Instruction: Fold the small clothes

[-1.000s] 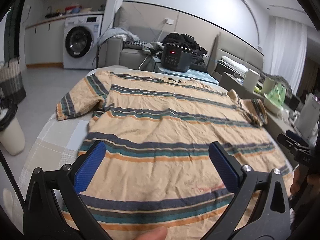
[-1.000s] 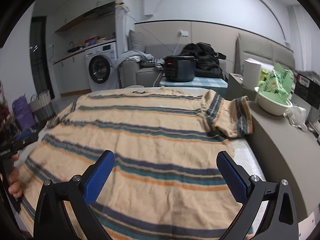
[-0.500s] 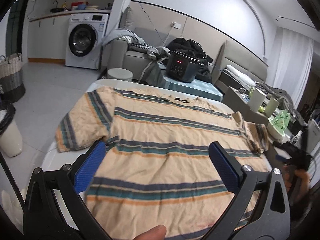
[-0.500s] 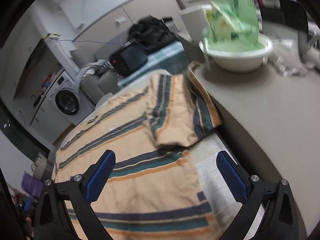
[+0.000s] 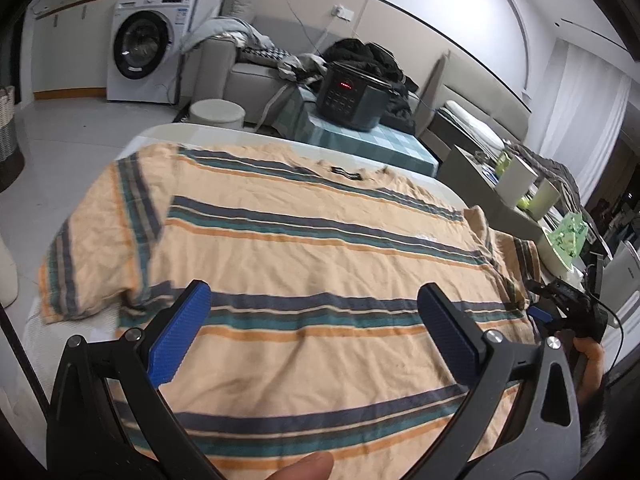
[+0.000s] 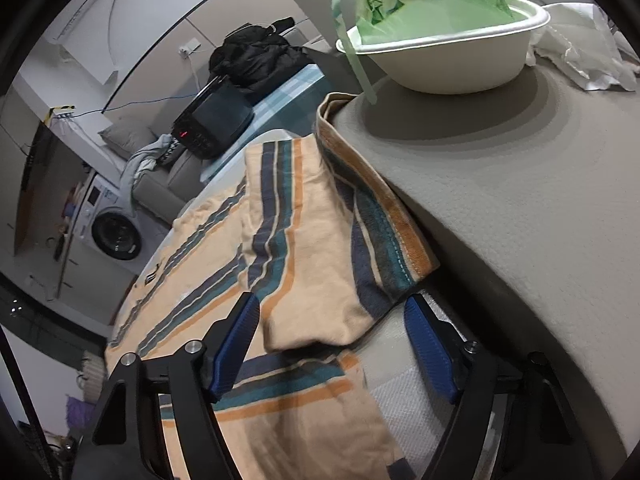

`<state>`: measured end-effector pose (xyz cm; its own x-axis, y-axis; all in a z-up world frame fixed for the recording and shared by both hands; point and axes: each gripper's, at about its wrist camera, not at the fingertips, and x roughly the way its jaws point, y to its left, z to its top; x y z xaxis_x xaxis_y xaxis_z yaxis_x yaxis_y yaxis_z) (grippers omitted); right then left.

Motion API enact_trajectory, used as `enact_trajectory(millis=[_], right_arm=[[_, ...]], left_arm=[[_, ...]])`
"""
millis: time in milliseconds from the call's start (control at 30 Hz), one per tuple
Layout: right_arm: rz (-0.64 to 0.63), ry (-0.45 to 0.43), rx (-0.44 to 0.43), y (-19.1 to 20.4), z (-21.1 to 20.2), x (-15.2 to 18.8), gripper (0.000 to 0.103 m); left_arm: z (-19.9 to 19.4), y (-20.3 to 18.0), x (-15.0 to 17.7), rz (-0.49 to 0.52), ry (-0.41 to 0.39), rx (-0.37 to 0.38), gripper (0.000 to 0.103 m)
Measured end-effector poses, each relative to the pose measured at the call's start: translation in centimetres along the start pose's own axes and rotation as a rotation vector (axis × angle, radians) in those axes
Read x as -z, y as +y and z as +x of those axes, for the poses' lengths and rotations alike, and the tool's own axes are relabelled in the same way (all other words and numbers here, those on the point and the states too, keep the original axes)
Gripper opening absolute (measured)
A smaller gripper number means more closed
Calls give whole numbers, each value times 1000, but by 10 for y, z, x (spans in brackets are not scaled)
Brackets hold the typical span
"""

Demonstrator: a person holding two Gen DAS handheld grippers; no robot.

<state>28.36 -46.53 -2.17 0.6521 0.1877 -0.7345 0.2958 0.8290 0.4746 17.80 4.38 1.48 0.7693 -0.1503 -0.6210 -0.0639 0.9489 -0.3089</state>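
Observation:
A peach T-shirt (image 5: 312,248) with teal, navy and orange stripes lies spread flat on the white table, collar at the far side. My left gripper (image 5: 314,328) is open and empty above the shirt's lower half. My right gripper (image 6: 334,340) is open, with its blue pads on either side of the shirt's right sleeve (image 6: 320,260), which rests partly on a grey padded surface (image 6: 520,200). The right gripper also shows at the right edge of the left wrist view (image 5: 560,304). The left sleeve (image 5: 96,240) lies flat at the table's left edge.
A white bowl (image 6: 448,56) with a green plastic bag stands on the grey surface just beyond the right sleeve. A black cooker (image 5: 352,96) sits on a checked table behind. A washing machine (image 5: 148,44), sofa and white stool (image 5: 216,114) are farther back.
My right gripper has swung right and moved down to the right sleeve, now between its pads. My left gripper has pulled back and tilted, showing more of the shirt.

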Motion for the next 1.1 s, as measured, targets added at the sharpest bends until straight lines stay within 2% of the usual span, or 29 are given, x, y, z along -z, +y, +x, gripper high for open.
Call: enact_trajectory(millis=[100,167,233,267,300,367,433,533,600,667,733,767,833,867,933,1100], right_arm=[[20,-28,37,-1,-1,1,69],[41,-49,78,0,0,1,54],[67,-79,133,-3,3,-3,12],[85,-90,161,-6,4,-6,5],[97,-100,152,-8,3,-7,4],[56,-133,147,-1,-2,-10,4],[-39,-175,125,18,-10,-10,4],[-274,-210,16,64,-21,-10,4],[-468,-166,-59,99,-18,-1,4],[-686,-50,-134,131,-6,20,7],[-799,69,-145,144,9,37,24],[-828,118,-140,146,16,46,29],[-829,159,-147,140,18,53,49],[-812,159,-155,133,14,54,52],[-783,134,-160,124,5,51,55],[-674,61,-91,92,-20,47,55]], left_arm=[[16,-27,-3,58,25,42,102],[27,-46,-7,88,40,63,102],[42,-67,-10,101,67,99,102],[50,-79,-11,110,81,120,102],[58,-89,-12,121,96,133,102],[71,-107,-14,139,120,142,102],[83,-120,-18,153,147,144,102],[98,-138,-25,177,163,156,102],[108,-146,-31,186,164,170,102],[120,-152,-36,198,179,173,102],[135,-157,-40,209,196,164,102],[143,-158,-42,208,209,161,102],[155,-161,-45,210,223,169,102],[162,-163,-46,214,225,170,102],[177,-168,-49,223,236,175,102],[225,-184,-53,236,295,213,102]])
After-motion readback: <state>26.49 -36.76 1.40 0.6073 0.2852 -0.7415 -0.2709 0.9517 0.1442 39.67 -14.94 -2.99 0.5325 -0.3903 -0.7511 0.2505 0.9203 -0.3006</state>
